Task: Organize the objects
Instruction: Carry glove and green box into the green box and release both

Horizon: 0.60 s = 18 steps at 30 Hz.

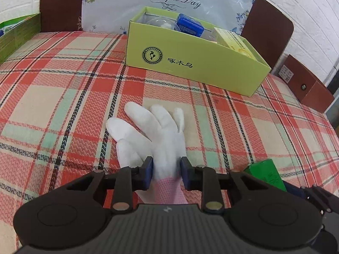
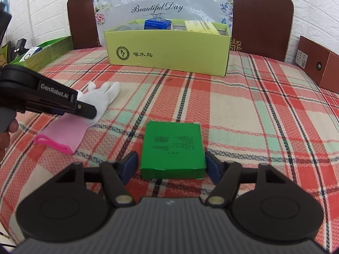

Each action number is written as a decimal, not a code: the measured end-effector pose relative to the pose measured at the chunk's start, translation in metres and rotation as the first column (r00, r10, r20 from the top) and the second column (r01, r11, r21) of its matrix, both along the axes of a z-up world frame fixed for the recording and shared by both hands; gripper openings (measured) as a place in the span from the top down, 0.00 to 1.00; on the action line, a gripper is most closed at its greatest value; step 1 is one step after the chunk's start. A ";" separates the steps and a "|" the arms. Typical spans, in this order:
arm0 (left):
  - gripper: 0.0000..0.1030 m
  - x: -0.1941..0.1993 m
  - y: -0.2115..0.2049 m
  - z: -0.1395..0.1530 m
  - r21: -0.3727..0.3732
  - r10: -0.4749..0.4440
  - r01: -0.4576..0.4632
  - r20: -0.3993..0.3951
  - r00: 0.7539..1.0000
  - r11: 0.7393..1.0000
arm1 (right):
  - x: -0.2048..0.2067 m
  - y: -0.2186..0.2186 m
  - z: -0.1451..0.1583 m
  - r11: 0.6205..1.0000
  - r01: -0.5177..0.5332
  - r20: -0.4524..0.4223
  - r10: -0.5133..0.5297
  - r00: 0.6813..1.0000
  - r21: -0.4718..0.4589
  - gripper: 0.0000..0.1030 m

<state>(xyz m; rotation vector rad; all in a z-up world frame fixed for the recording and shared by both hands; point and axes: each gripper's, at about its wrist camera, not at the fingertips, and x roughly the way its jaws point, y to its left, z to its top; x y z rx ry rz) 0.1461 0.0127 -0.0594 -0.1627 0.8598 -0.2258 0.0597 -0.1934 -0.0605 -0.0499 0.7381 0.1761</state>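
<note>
**Glove pinched, green box bracketed on the bed**

The left gripper (image 1: 166,174) has its jaws drawn narrow, pinching the white glove (image 1: 156,135) just above its pink cuff; the glove lies flat on the plaid bed cover (image 1: 63,97), fingers toward the headboard. The right gripper (image 2: 172,165) brackets the flat green box (image 2: 172,151) at mid-bed: the right pad touches its side, while a thin gap shows at the left. An open yellow-green carton (image 2: 167,48) stands at the head edge, holding a blue box (image 2: 157,24) and a yellow box (image 2: 200,27).
</note>
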 end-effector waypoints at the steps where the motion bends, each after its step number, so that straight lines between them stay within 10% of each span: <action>1: 0.83 -0.001 0.000 0.001 0.004 -0.012 0.012 -0.002 1.000 1.000 | 0.000 0.000 0.000 1.000 -0.001 0.001 0.001 1.000 0.002 0.40; 18: 0.94 0.019 -0.007 0.116 -0.054 -0.137 0.153 0.229 0.964 0.987 | 0.017 0.002 0.066 0.997 -0.064 0.201 0.055 0.978 0.036 0.42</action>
